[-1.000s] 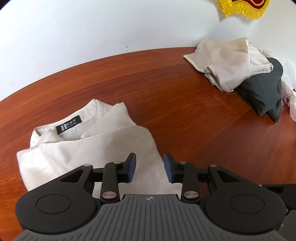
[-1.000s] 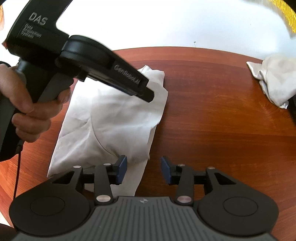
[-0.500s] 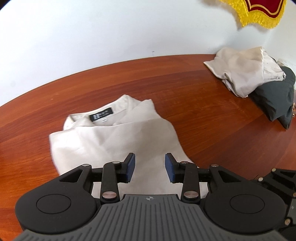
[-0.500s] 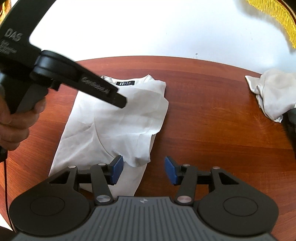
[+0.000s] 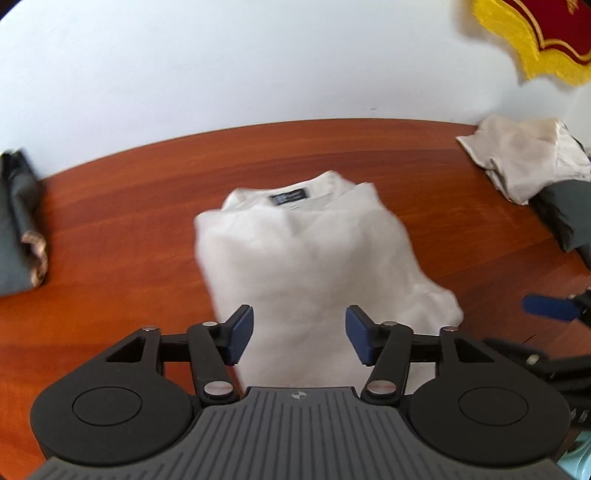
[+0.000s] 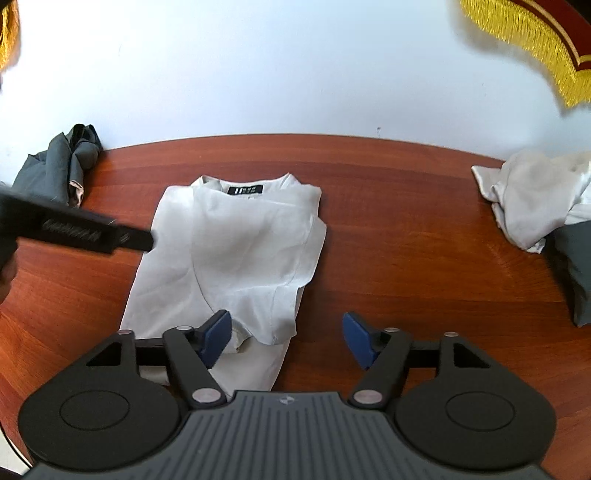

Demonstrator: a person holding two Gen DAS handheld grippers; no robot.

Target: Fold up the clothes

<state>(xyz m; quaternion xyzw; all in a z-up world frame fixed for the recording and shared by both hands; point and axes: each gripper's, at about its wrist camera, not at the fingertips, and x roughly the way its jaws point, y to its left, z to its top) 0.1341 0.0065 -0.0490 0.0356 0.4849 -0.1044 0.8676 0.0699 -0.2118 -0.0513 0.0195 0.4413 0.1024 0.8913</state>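
A white T-shirt [image 6: 236, 254] lies partly folded on the wooden table [image 6: 406, 240], black neck label [image 6: 245, 190] at the far end, sleeves folded in. It also shows in the left wrist view [image 5: 314, 258], blurred. My left gripper [image 5: 299, 334] is open and empty, above the shirt's near part. My right gripper [image 6: 286, 338] is open and empty, above the shirt's near right hem. The left gripper's body [image 6: 74, 229] crosses the left side of the right wrist view. A blue fingertip [image 5: 546, 307] of the right gripper shows at the right edge of the left wrist view.
A cream garment [image 6: 532, 199] lies crumpled on a dark grey one [image 6: 572, 266] at the table's far right. A dark grey garment [image 6: 55, 166] lies at the far left by the white wall. A red banner with yellow fringe [image 6: 535, 33] hangs top right.
Both grippers pulled back and up from the shirt and their jaws opened wider. The left gripper swung left, so the shirt now sits centred ahead of it.
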